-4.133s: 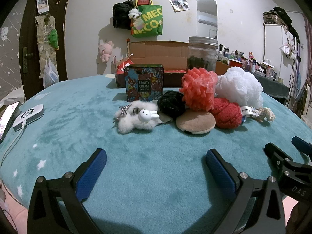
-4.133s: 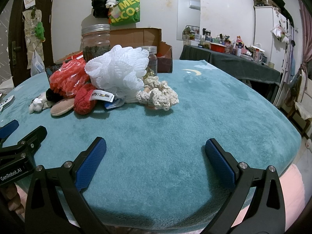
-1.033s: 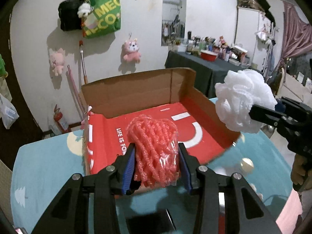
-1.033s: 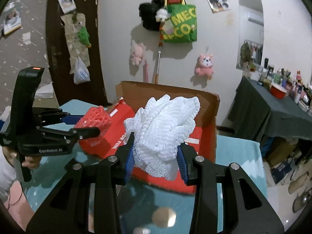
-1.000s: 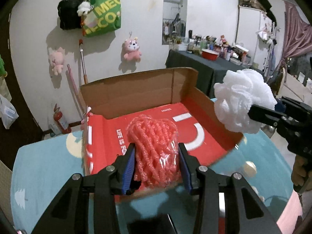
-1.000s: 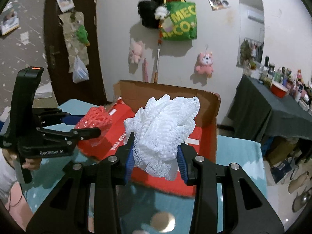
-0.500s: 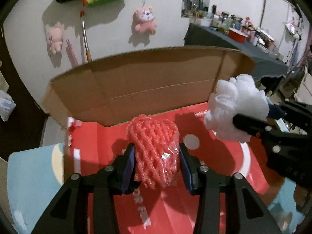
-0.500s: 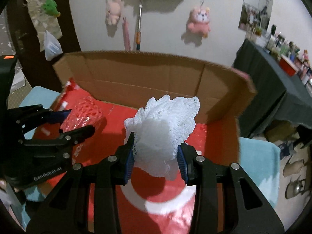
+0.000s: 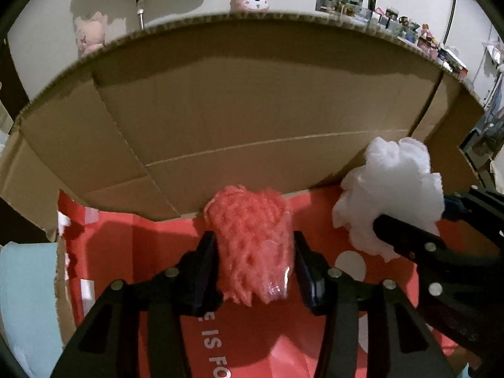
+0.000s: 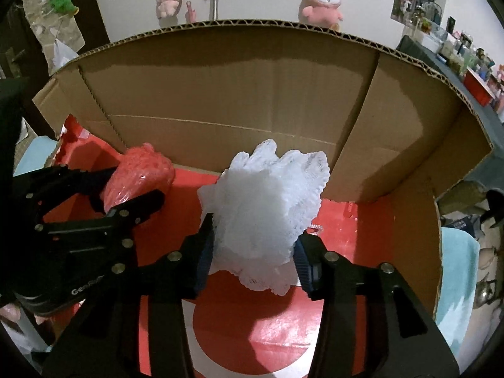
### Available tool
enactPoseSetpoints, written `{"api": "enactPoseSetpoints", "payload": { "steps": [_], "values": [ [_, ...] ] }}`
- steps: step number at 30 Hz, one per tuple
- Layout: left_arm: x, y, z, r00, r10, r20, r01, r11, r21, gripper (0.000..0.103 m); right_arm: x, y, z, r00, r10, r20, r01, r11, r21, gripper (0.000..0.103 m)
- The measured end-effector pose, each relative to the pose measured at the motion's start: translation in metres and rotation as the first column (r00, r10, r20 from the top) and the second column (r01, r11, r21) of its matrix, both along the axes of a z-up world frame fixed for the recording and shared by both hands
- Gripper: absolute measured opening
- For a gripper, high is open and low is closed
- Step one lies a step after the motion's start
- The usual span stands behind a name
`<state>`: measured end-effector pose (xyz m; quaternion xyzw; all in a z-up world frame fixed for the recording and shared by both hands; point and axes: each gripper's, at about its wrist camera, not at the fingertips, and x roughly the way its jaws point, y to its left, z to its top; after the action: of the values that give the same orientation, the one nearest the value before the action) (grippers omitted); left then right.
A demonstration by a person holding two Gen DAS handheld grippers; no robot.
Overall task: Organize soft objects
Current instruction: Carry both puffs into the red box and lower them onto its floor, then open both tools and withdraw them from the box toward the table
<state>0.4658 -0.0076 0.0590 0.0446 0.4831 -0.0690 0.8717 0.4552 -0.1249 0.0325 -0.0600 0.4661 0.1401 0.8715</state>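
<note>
black left gripper (image 9: 253, 271), silver screws, blue-padded jaws.

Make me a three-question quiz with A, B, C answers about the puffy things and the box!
1. Where is the white mesh bath pouf? A over the cardboard box B on the floor C in a jar
2. What colour is the mesh pouf in the left gripper? A blue B coral red C black
3. How is the right gripper? A empty B out of view C shut on the white pouf

Answers: 1 A, the box's red floor lies beneath it. 2 B, coral-red netting. 3 C, both fingers squeeze it.
</note>
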Motion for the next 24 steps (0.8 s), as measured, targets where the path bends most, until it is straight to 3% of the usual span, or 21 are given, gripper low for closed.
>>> {"api": "enactPoseSetpoints", "payload": {
  "steps": [8,21,24],
  "values": [
    [-0.007,-0.002,0.0,1.0,-0.002,0.01,0.002,1.0,0.014,0.061,0.0,-0.009,0.002,1.0,-0.018,-0.015,0.018,0.999,0.031,0.049],
    [-0.039,0.014,0.026,0.997,0.034,0.072,-0.034,0.999,-0.005,0.09,-0.014,-0.012,0.027,0.998,-0.047,0.043,0.047,0.999,-0.002,0.066],
    [-0.046,0.021,0.037,0.995,0.038,0.093,-0.036,0.999,-0.023,0.093,-0.025,-0.016,0.041,0.996,-0.06,0.059,0.059,0.998,0.009,0.072]
  ]
}}
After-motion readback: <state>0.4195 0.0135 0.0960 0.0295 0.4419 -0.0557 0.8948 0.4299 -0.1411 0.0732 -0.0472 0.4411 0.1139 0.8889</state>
